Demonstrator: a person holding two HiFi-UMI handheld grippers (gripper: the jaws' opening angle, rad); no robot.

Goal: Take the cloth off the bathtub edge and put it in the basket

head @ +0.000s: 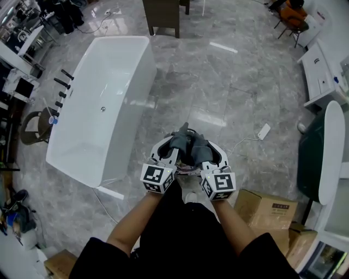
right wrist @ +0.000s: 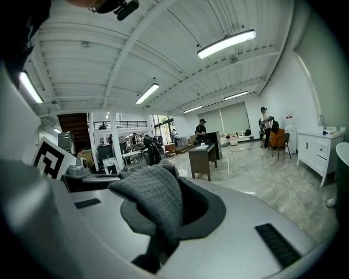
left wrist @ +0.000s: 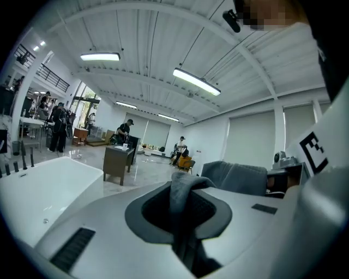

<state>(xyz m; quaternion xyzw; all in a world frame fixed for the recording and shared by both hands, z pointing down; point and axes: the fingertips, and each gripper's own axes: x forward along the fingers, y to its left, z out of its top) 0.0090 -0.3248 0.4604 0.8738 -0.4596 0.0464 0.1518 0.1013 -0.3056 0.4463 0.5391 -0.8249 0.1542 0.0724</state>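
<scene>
A grey cloth (head: 188,141) hangs bunched between my two grippers, above the marble floor and right of the white bathtub (head: 103,103). My left gripper (head: 174,150) is shut on the cloth's left part, and my right gripper (head: 203,151) is shut on its right part. In the left gripper view the cloth (left wrist: 184,199) rises out of the pinched jaws and folds over the left gripper (left wrist: 185,218). The right gripper view shows the cloth (right wrist: 155,204) draped to the left over the right gripper (right wrist: 162,223). A small rounded thing (head: 188,170) shows under the cloth; I cannot tell whether it is the basket.
Cardboard boxes (head: 268,210) stand at the lower right. A dark tub with a white rim (head: 326,152) and a white cabinet (head: 323,71) line the right side. A power strip (head: 264,131) with its cable lies on the floor. A dark table (head: 162,16) stands beyond the bathtub.
</scene>
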